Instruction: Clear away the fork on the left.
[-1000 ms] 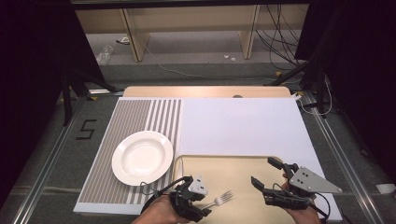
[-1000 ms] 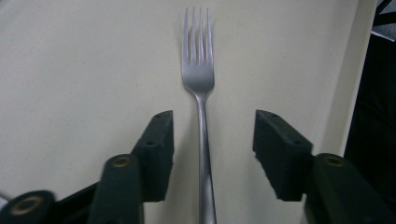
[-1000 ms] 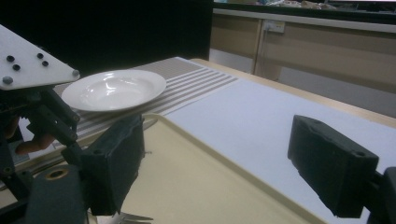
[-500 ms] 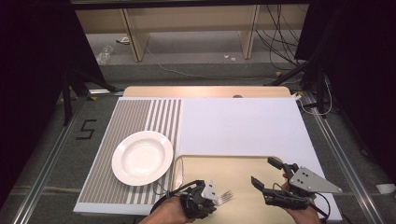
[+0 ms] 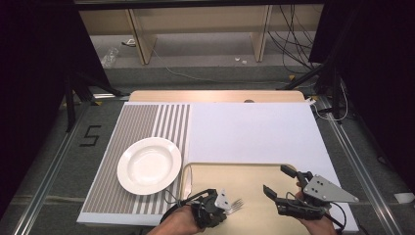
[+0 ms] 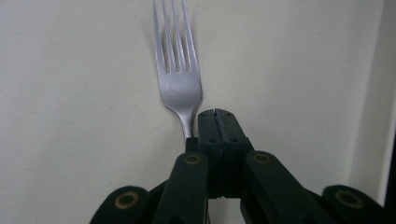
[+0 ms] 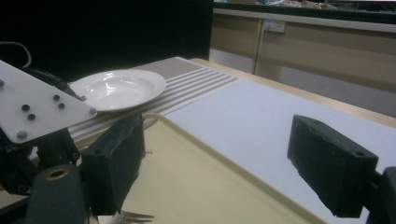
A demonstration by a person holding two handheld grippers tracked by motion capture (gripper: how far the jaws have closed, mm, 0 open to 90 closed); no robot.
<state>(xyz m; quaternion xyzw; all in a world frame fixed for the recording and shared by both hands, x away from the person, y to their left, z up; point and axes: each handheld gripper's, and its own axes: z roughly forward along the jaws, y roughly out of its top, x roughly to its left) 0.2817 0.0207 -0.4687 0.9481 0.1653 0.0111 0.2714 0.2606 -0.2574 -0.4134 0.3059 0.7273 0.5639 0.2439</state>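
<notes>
A silver fork (image 6: 180, 88) lies on the beige tray (image 5: 230, 172), tines pointing away from me, and it also shows as the fork (image 5: 237, 204) at the tray's near left. My left gripper (image 6: 217, 114) has just been closing and its pads now meet with nothing visible in the seam. The fork's neck slips out of sight under the left jaw's edge. From above, the left gripper (image 5: 226, 204) sits right at the fork's handle. My right gripper (image 5: 277, 179) hovers open over the tray's near right, empty, and its own camera shows the right gripper (image 7: 224, 158) wide apart.
A white deep plate (image 5: 149, 165) rests on the striped mat (image 5: 142, 122) left of the tray. A white mat (image 5: 254, 132) covers the table behind the tray. Cables and furniture legs lie on the floor beyond the table.
My left gripper has slid right, up to the fork's handle, and its jaws have shut. The fork and the right gripper stay where they were.
</notes>
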